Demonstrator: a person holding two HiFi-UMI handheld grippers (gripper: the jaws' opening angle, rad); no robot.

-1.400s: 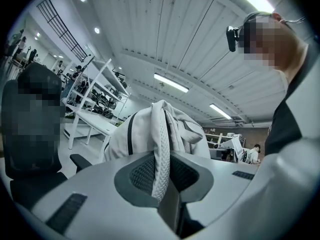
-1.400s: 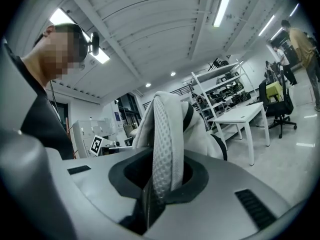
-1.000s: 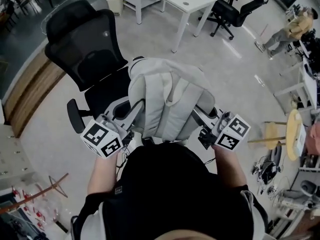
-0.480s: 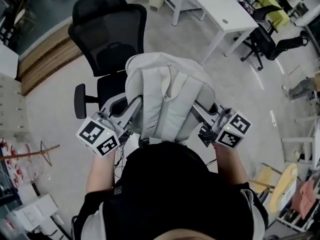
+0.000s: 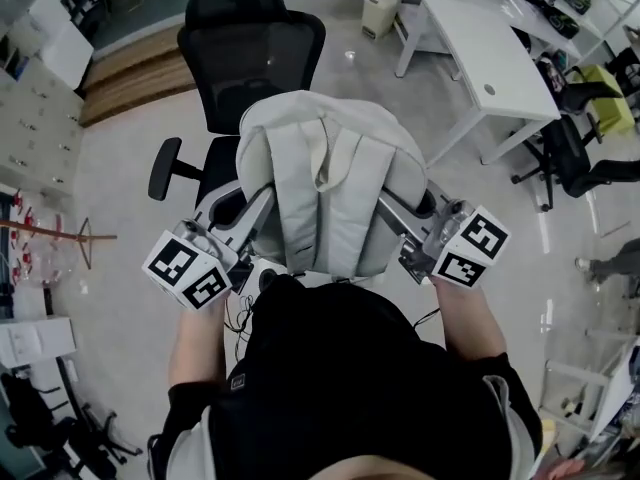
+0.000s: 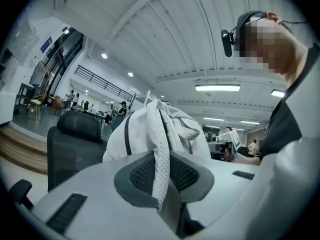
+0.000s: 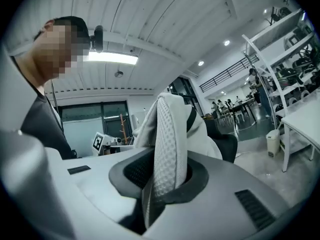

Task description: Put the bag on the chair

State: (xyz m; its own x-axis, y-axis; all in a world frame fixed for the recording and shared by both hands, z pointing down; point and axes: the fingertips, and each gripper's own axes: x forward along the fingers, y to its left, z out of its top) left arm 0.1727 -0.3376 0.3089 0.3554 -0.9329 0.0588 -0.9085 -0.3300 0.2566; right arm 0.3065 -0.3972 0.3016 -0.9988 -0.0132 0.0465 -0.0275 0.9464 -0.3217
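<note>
A light grey backpack (image 5: 325, 173) hangs in the air in front of the person, straps facing them. My left gripper (image 5: 266, 206) is shut on its left mesh strap (image 6: 161, 159). My right gripper (image 5: 388, 204) is shut on the right mesh strap (image 7: 167, 149). A black mesh office chair (image 5: 250, 53) stands just beyond and below the bag; the bag hides most of its seat. Its left armrest (image 5: 165, 168) shows. In the left gripper view the bag (image 6: 145, 129) rises beside the chair back (image 6: 75, 139). The chair (image 7: 227, 139) also shows behind the bag in the right gripper view.
A white desk (image 5: 490, 68) stands to the right, with a small bin (image 5: 380, 10) behind it. More black office chairs (image 5: 580, 158) are at the far right. A wooden step (image 5: 130, 78) runs at the left, and a coat stand (image 5: 50, 233) lies near the left edge.
The person has turned and stepped toward the black chair, so it now sits straight ahead of the bag. Both grippers keep their hold on the straps.
</note>
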